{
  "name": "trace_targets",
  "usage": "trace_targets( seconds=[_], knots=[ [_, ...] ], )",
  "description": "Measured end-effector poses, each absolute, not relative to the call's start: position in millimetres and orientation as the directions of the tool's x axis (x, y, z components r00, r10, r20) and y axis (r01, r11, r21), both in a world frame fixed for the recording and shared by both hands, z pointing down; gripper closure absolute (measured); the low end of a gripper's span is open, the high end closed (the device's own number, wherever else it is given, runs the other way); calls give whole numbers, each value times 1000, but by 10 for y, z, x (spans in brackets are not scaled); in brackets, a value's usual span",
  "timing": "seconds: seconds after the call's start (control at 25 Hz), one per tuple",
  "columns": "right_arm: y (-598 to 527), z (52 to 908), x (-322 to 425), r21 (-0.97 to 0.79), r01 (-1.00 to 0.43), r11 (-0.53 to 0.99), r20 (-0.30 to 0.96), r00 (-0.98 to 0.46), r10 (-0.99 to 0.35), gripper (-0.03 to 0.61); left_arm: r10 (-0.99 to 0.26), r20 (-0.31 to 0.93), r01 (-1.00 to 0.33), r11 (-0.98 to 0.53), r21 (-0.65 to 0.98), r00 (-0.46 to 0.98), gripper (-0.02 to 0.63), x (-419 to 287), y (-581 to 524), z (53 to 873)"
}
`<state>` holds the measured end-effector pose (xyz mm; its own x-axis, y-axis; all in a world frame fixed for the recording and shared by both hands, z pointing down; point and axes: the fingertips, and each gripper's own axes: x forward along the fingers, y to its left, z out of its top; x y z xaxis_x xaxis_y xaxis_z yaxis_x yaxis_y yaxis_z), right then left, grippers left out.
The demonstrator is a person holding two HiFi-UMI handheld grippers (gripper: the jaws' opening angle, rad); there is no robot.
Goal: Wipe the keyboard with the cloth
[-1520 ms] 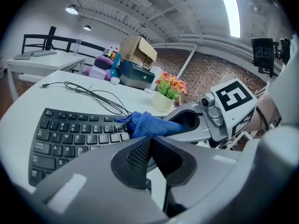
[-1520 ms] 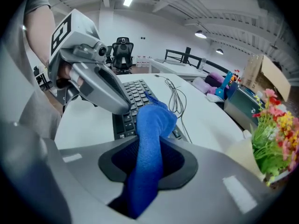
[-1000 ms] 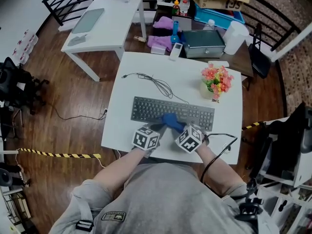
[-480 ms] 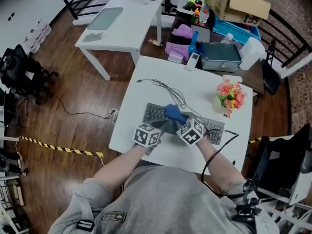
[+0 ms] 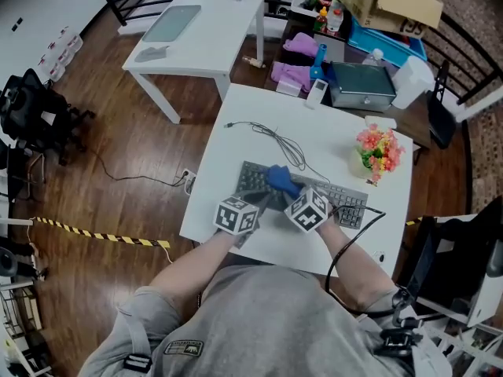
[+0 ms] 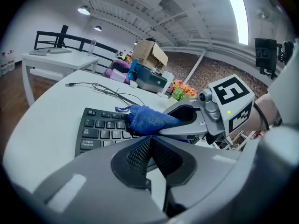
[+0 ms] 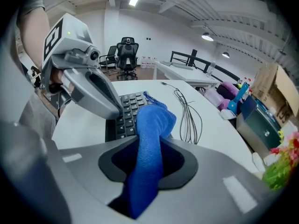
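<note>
Blue cloth [image 7: 150, 125] is clamped between the jaws of my right gripper [image 7: 148, 160], and its bunched free end lies on the keys toward the left end of the keyboard [image 6: 96, 129]. My left gripper [image 6: 150, 154] sits beside it at the keyboard's near edge, jaws together with nothing between them; I cannot tell whether it touches the keyboard. I judge a wiping stroke is in hand. Next I would drag the cloth along the rows with light downward pressure, gripping firmly so it does not slip out. Beyond the keyboard its cable [image 5: 277, 141] loops across the white table [image 5: 236, 124], and a pot of flowers [image 5: 378, 149] stands near the far right corner, well apart
</note>
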<state>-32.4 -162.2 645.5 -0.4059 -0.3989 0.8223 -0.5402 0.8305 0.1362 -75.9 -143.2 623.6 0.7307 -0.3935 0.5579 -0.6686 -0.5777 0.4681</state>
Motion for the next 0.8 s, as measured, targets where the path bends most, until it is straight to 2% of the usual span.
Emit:
trace_targets(
  seconds=[0.4, 0.8],
  knots=[
    [-977, 6552, -504, 100, -486, 868, 833, -436, -340, 465, -363, 569, -656, -583, 479, 738, 621, -742, -1004, 6339],
    [-983, 6569, -564, 101, -472, 876, 839, -433, -330, 465, -377, 560, -660, -575, 483, 738, 621, -819, -986, 6349]
  ],
)
